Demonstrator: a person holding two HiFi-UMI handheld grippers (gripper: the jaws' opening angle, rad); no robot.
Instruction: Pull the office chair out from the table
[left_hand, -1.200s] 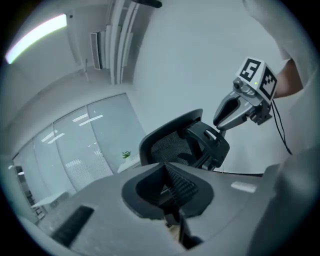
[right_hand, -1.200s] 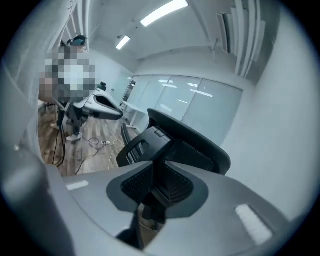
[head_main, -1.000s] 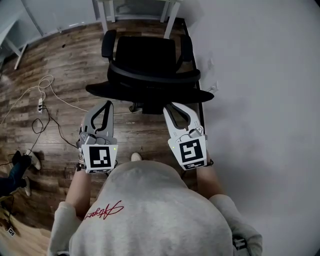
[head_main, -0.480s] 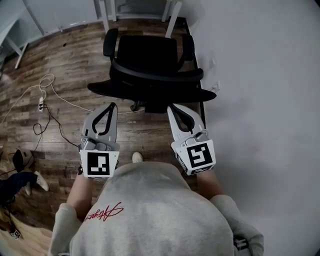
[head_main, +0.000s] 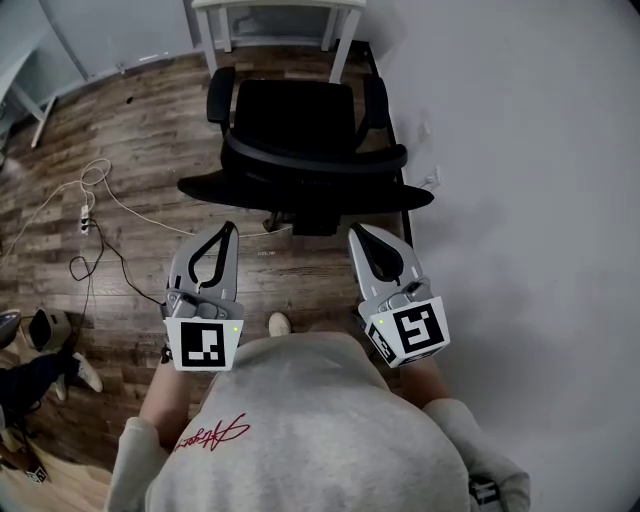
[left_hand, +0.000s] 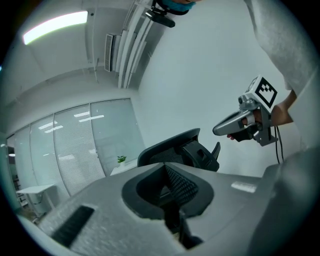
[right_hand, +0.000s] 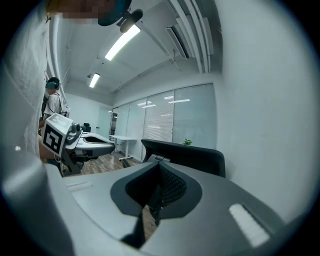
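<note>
The black office chair (head_main: 295, 120) stands on the wood floor with its seat toward the white table (head_main: 280, 5) at the top edge. Its curved backrest (head_main: 310, 185) faces me. My left gripper (head_main: 228, 232) is shut and empty, a short way in front of the backrest's left part. My right gripper (head_main: 360, 233) is also shut with nothing in it, just clear of the backrest's right part. In the left gripper view the chair (left_hand: 175, 147) shows past the closed jaws, with the right gripper (left_hand: 216, 131) beside it. The right gripper view shows the backrest (right_hand: 185, 155) and the left gripper (right_hand: 112, 146).
A white wall (head_main: 520, 200) runs close along the chair's right side, with a dark strip (head_main: 403, 215) at its foot. A power strip and white and black cables (head_main: 85, 210) lie on the floor at the left. Another person's shoes (head_main: 45, 325) are at the left edge.
Both grippers have drawn back from the chair's backrest toward my body. The right one has rolled a little, and its tip no longer overlaps the backrest.
</note>
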